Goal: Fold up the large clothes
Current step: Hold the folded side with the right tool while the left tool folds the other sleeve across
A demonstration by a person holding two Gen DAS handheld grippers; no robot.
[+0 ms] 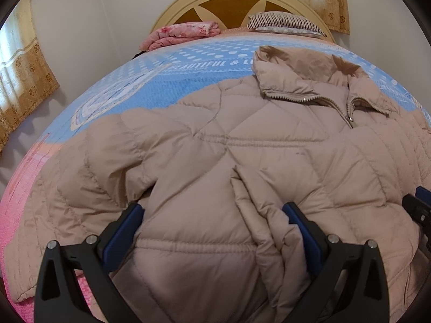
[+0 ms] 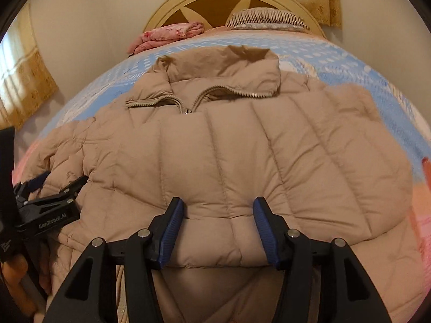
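Nearest the lens, the right gripper [image 2: 218, 215] stands with its jaws parted astride a puffed fold of the beige quilted jacket [image 2: 215, 145], its blue pads [image 2: 172, 231] beside the padding but not visibly squeezing it. The left gripper [image 1: 212, 228] is likewise spread wide over the folded-in sleeve [image 1: 258, 215], gripping nothing. The jacket lies front-up across the bed, collar [image 1: 293, 72] toward the headboard [image 1: 229, 8], presumably laid flat so both sides can be folded inward. Beneath it lies a blue-and-pink bedspread [image 1: 129, 86]; beyond, a pink blanket [image 1: 183, 33], a striped pillow [image 1: 282, 21], curtains [image 1: 24, 70] and pale walls.
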